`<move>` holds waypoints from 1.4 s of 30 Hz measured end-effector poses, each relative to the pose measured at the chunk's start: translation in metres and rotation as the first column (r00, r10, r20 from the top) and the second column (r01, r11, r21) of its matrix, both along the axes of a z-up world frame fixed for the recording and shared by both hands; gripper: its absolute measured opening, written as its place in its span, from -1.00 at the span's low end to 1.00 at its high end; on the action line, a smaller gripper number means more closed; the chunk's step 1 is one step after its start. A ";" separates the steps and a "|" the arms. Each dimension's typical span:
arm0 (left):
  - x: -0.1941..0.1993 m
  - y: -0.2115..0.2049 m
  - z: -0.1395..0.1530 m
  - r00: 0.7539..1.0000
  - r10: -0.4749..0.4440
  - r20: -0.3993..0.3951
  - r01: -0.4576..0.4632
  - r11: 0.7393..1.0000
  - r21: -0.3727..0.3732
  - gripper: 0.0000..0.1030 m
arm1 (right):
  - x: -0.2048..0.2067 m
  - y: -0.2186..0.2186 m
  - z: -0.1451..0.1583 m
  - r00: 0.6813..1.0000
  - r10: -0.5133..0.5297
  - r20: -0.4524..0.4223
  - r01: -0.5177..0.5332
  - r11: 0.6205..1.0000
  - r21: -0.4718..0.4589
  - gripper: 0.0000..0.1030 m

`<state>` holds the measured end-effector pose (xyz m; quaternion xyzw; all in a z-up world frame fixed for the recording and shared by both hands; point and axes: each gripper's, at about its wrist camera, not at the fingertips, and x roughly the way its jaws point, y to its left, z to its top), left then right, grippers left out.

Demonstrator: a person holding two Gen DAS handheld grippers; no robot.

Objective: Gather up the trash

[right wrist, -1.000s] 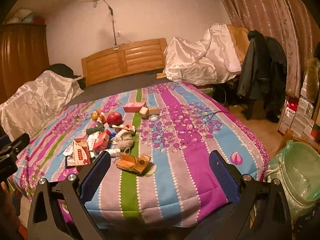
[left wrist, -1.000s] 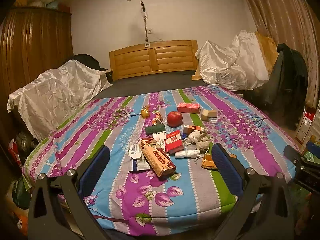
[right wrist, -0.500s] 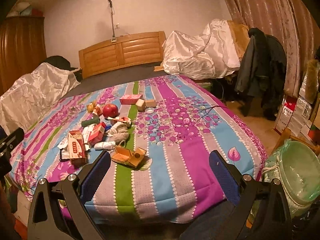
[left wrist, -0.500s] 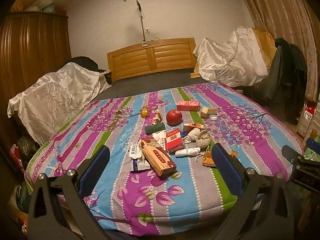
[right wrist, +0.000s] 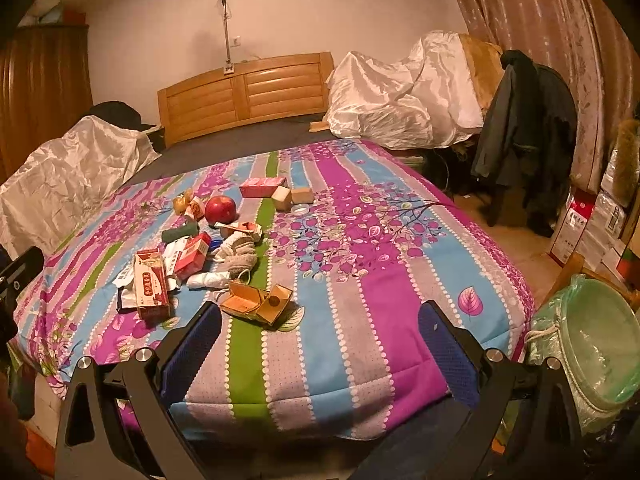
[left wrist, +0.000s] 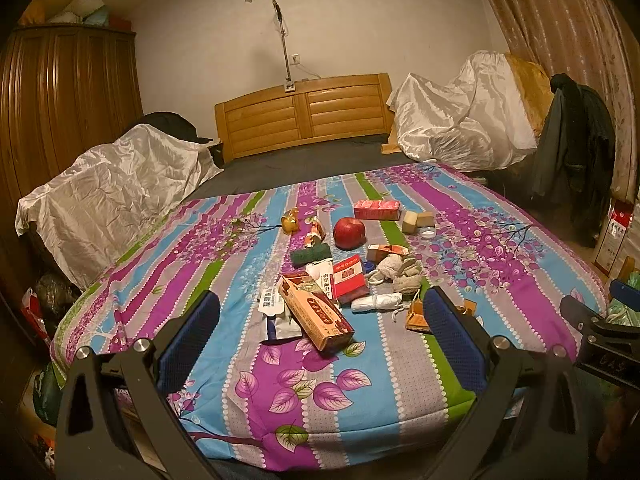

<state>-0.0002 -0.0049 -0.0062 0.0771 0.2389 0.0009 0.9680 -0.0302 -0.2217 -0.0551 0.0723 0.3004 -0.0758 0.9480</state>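
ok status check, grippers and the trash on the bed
Left gripper open, empty. Right gripper open, empty. Trash pile untouched on bedspread; lined bin at right. Nothing blocking.

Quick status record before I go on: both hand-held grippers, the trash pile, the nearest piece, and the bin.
left hand-held gripper: open, empty, short of the pile
right hand-held gripper: open, empty
trash pile: boxes, wrappers, tissue on the striped bedspread
nearest piece: opened orange box, just ahead of the right fingers
apple: behind the pile
bin: green-lined, on the floor right of the bed
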 end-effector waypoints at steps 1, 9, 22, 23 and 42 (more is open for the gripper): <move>0.000 0.001 -0.001 1.000 0.000 -0.002 0.000 1.000 0.000 0.91 | 0.000 0.000 0.000 1.000 0.001 0.000 -0.001 1.000 0.001 0.91; 0.000 0.004 -0.004 1.000 0.001 -0.007 -0.001 1.000 0.003 0.91 | 0.000 0.001 -0.002 1.000 0.006 -0.006 -0.006 1.000 -0.003 0.91; 0.001 0.003 -0.002 1.000 0.002 -0.007 -0.002 1.000 0.003 0.91 | 0.001 0.002 -0.004 1.000 0.010 -0.012 -0.010 1.000 -0.004 0.91; 0.000 0.004 -0.003 1.000 0.001 -0.008 -0.001 1.000 0.004 0.91 | 0.001 0.002 -0.004 1.000 0.009 -0.012 -0.009 1.000 -0.004 0.91; 0.001 0.002 -0.003 1.000 0.003 -0.008 -0.003 1.000 0.005 0.91 | 0.002 0.004 -0.007 1.000 0.016 -0.018 -0.016 1.000 -0.006 0.91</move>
